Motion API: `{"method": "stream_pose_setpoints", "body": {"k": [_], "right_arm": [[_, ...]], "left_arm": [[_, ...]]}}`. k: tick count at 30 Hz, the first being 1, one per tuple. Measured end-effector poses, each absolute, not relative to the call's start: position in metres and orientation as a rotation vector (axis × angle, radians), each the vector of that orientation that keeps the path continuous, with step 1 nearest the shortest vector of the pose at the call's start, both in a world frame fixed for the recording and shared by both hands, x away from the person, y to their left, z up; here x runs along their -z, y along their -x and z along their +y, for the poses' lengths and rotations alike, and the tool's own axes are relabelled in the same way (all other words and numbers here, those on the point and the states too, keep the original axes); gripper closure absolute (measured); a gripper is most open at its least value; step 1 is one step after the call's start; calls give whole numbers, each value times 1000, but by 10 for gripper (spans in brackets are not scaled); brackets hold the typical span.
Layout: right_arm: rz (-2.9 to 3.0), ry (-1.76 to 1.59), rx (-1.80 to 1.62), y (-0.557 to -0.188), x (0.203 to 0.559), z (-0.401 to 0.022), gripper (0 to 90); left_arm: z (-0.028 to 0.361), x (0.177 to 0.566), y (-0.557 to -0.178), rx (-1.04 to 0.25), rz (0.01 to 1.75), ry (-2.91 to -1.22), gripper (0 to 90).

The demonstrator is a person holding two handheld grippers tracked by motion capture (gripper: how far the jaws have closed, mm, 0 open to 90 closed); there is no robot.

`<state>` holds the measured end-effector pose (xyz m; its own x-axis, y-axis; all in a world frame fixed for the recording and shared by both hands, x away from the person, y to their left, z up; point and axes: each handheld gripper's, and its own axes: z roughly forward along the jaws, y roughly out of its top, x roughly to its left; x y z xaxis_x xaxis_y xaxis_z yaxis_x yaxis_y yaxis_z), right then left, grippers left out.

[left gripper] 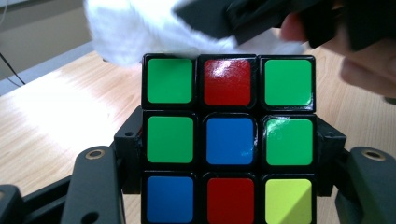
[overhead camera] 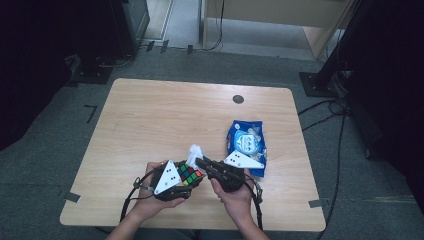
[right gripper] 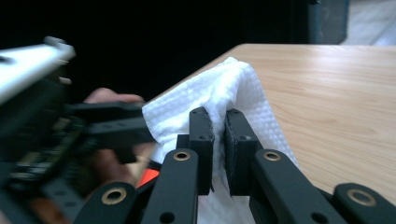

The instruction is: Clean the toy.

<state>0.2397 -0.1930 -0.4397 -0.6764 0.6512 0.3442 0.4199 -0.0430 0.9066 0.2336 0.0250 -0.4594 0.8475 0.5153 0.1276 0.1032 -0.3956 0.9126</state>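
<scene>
A scrambled Rubik's cube is clamped between the jaws of my left gripper, held just above the table's front edge; green, blue, red and yellow stickers face the left gripper's camera. My right gripper is shut on a folded white wipe, which rests against the cube's far top edge. In the high view the wipe sticks up beyond the cube, with the right gripper reaching in from the right. In the left gripper view the wipe drapes over the cube's upper rim.
A blue packet of wipes lies flat on the wooden table, just right of my right hand. A small dark round disc sits near the table's far edge. Black stands and cables ring the table on the floor.
</scene>
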Motion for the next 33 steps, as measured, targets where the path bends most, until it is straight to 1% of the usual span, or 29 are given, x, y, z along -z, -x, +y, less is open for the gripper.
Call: {"method": "stream_pose_setpoints", "body": {"k": [4,6,9,11,12,13,14,16,18,22,33], "right_arm": [[2034,-1232,-1719,-249,451,-201,843],[2076,-1286,-1614,-256,460,-205,842],[2070,-1312,-1597,-257,463,-209,842],[2035,-1317,-1633,-256,458,-213,842],[1994,-1283,-1708,-251,448,-214,842],[1994,-1283,-1708,-251,448,-214,842],[1996,-1215,-1763,-242,436,-210,842],[2001,-1171,-1790,-238,431,-206,842],[2046,-1075,-1829,-227,421,-191,840],[2086,-1050,-1823,-225,423,-180,838],[2058,-1115,-1871,-231,433,-189,835]], "left_arm": [[26,458,-234,-485,456,-1943,341],[28,457,-234,-481,462,-1928,341],[32,456,-237,-491,477,-1924,341],[34,457,-239,-494,495,-1929,341],[36,458,-242,-495,514,-1942,341],[36,458,-242,-495,514,-1942,341],[36,460,-243,-495,526,-1944,341],[36,460,-243,-494,529,-1944,340],[35,459,-242,-494,526,-1941,341],[33,457,-239,-510,513,-1941,341],[34,457,-239,-517,506,-1937,341]]}}
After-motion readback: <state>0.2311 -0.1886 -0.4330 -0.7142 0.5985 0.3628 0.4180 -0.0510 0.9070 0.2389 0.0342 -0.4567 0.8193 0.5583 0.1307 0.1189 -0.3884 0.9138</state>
